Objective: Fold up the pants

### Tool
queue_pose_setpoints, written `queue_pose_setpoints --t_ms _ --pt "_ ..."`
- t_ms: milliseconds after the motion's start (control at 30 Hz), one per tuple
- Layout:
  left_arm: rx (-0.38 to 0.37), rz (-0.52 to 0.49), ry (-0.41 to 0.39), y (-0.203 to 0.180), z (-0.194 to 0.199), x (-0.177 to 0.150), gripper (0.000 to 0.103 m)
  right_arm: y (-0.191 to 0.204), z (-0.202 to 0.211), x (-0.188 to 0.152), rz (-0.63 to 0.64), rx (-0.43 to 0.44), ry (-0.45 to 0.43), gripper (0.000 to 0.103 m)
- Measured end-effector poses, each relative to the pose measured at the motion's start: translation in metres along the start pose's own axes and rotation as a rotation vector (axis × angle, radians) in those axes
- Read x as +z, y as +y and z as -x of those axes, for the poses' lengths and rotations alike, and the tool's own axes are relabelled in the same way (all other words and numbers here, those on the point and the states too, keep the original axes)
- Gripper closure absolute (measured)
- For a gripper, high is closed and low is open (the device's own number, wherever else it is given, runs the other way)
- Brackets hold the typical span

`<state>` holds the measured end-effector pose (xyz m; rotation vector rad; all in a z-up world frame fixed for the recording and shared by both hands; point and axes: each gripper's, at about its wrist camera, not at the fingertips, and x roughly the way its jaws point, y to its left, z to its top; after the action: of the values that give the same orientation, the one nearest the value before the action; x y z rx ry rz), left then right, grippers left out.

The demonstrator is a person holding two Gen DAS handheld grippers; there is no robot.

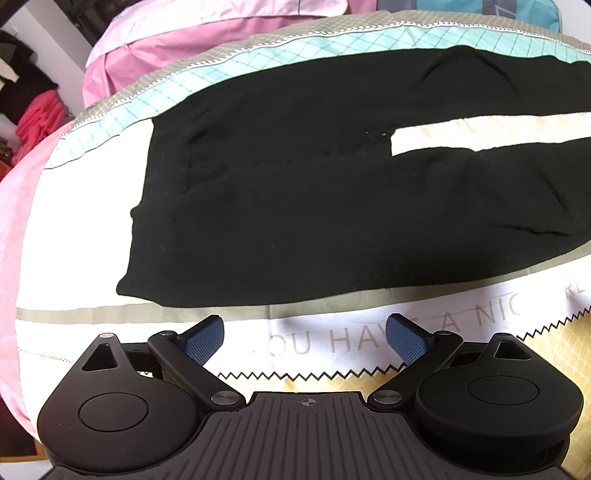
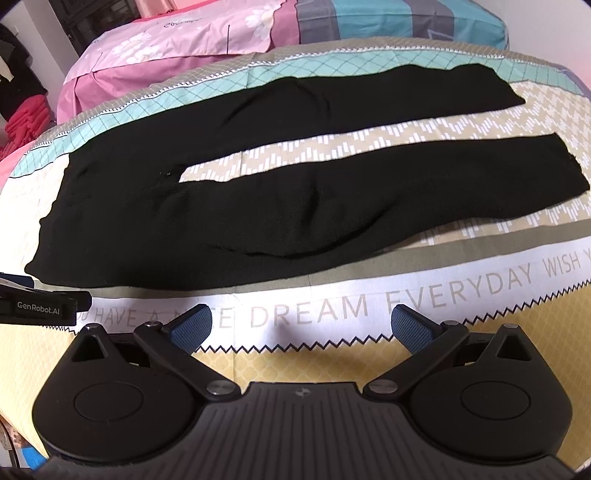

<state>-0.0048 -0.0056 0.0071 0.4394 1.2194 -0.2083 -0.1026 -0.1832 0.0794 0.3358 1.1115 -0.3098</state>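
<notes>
Black pants (image 2: 258, 206) lie spread flat on the bed, waistband to the left, both legs running right with a strip of bedspread between them. The left wrist view shows the waist end of the pants (image 1: 295, 221). My left gripper (image 1: 304, 332) hovers open just short of the near waist edge, nothing between its blue pads. My right gripper (image 2: 301, 325) is open too, above the lettered band in front of the near leg. The left gripper's body (image 2: 40, 304) shows at the left edge of the right wrist view.
The patterned bedspread (image 2: 332, 306) has a teal lattice band, a yellow patch and grey lettering. Pink bedding (image 2: 166, 44) and a striped pillow (image 2: 388, 22) lie behind. Red folded clothes (image 1: 37, 114) are stacked at the far left beyond the bed.
</notes>
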Motion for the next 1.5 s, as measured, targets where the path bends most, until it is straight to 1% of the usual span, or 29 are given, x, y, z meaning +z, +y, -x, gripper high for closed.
queue_pose_setpoints --t_ms 233,367,467,500,567,667,733,833,933,1100,1500 --pt "-0.006 -0.002 -0.017 0.0 0.005 0.002 0.0 0.001 0.006 0.005 -0.002 0.001 -0.031 0.0" --pt "-0.008 -0.007 -0.022 -0.002 0.006 0.003 0.0 0.001 0.005 0.004 -0.009 0.001 -0.026 0.0" --pt "-0.028 0.002 -0.038 0.001 0.007 0.001 0.0 0.003 0.0 0.004 -0.011 -0.003 0.001 0.0" --pt "-0.034 0.009 -0.034 0.002 0.006 0.0 0.0 0.004 -0.001 0.004 -0.007 -0.002 0.006 0.0" --pt "-0.048 0.013 -0.004 0.003 0.001 0.001 0.0 0.007 0.002 0.005 0.0 0.008 -0.015 0.0" --pt "-0.061 0.024 -0.013 0.006 0.003 0.002 0.0 0.011 0.006 0.006 0.016 0.017 -0.038 0.0" --pt "-0.067 0.027 -0.025 0.006 0.005 0.003 0.0 0.011 0.006 0.005 0.023 0.012 -0.031 0.0" --pt "-0.074 0.023 -0.032 0.005 0.005 0.005 0.0 0.007 0.004 0.004 -0.002 0.011 -0.021 0.0" --pt "-0.08 0.018 -0.028 0.004 0.004 0.005 0.0 0.005 0.003 0.003 -0.018 0.013 -0.012 0.0" --pt "-0.095 0.016 -0.013 0.005 0.001 0.005 0.0 0.009 0.002 0.002 -0.009 0.017 -0.012 0.0" --pt "-0.098 0.032 0.0 0.011 -0.002 0.002 0.0 0.017 -0.002 0.001 0.014 0.03 0.005 0.0"
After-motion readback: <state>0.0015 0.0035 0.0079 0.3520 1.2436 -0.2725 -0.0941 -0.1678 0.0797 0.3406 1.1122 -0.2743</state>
